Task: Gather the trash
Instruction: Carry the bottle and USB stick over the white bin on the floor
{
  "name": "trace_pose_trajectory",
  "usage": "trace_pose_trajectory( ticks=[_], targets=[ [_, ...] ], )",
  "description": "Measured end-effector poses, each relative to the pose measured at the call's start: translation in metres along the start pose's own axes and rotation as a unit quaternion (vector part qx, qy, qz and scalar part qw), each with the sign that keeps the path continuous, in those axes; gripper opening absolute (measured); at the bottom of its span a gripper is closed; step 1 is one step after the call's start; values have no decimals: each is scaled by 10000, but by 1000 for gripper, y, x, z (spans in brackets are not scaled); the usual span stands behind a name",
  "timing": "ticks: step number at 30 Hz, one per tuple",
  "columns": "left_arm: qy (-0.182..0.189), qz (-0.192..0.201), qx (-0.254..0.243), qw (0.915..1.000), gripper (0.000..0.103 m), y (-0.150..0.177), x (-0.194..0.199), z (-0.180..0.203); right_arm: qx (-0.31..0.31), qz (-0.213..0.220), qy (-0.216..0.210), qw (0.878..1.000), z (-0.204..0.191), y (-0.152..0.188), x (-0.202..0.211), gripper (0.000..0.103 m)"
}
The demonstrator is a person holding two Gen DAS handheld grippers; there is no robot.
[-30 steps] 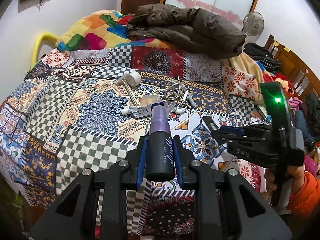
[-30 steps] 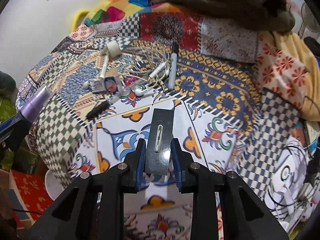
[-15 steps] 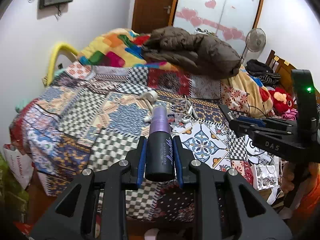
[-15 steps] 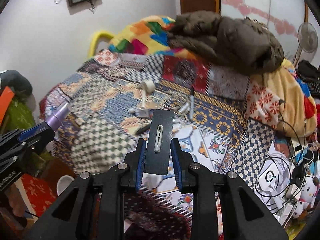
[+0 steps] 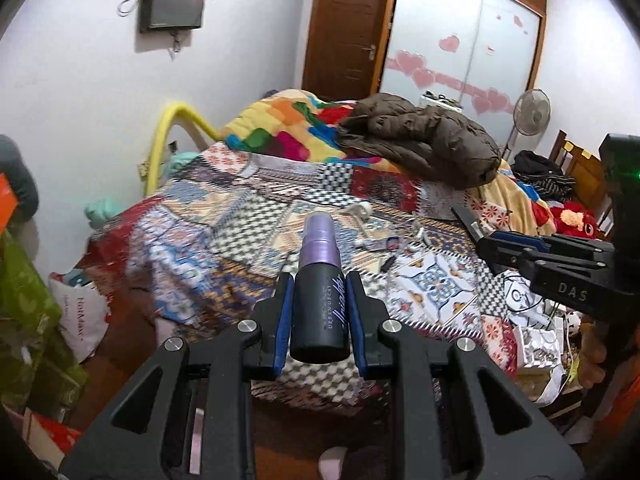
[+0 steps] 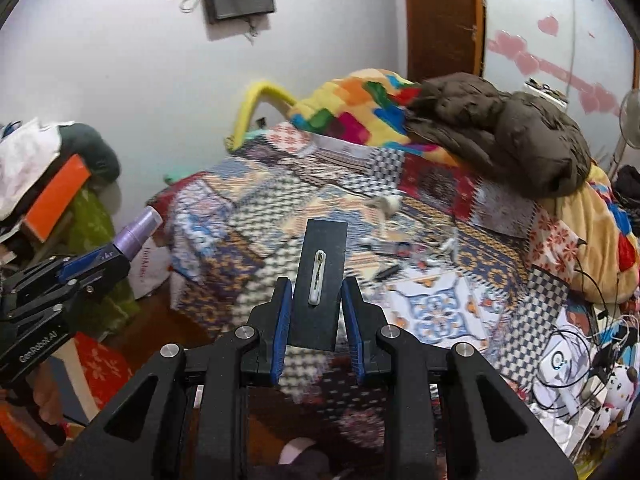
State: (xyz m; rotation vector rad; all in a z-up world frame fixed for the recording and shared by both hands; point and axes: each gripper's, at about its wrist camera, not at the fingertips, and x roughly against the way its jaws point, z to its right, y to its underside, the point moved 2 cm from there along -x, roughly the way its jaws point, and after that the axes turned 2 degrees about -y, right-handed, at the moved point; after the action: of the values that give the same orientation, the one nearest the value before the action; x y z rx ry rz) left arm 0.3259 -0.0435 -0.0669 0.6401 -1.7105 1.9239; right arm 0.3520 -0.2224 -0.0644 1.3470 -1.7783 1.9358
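My left gripper [image 5: 319,284] is shut on a black spray bottle with a purple cap [image 5: 320,288], held in the air off the near edge of the bed. It also shows in the right wrist view [image 6: 132,240] at the left. My right gripper [image 6: 316,288] is shut on a flat black card with a small white clip [image 6: 320,280]. It shows at the right of the left wrist view [image 5: 472,232]. Small items remain on the patchwork quilt [image 5: 248,232]: a white tape roll [image 5: 362,210], a small tube [image 5: 376,243] and a black pen [image 5: 387,263].
A brown jacket [image 5: 420,136] and a colourful blanket [image 5: 288,128] lie at the bed's far end. A white bag [image 5: 80,320] and green clutter [image 5: 24,312] stand on the floor at left. A fan [image 5: 530,114], chair and toys crowd the right side.
Both grippers have pulled back and up from the bed with their items still held. The quilt now looks farther and lower, and the wall, door and floor have come into view.
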Motion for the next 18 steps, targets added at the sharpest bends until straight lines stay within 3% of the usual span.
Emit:
trace_pose_trajectory(
  ticks=[9,18],
  targets=[
    [-372,-10,313,9988,25,39,49,-65,439,4,-486,9978,-87,15,4,23],
    [-749,-130,741,9944,25,87,83,-131,1055,-321,-865,9901,-166,44,-17,23]
  ],
)
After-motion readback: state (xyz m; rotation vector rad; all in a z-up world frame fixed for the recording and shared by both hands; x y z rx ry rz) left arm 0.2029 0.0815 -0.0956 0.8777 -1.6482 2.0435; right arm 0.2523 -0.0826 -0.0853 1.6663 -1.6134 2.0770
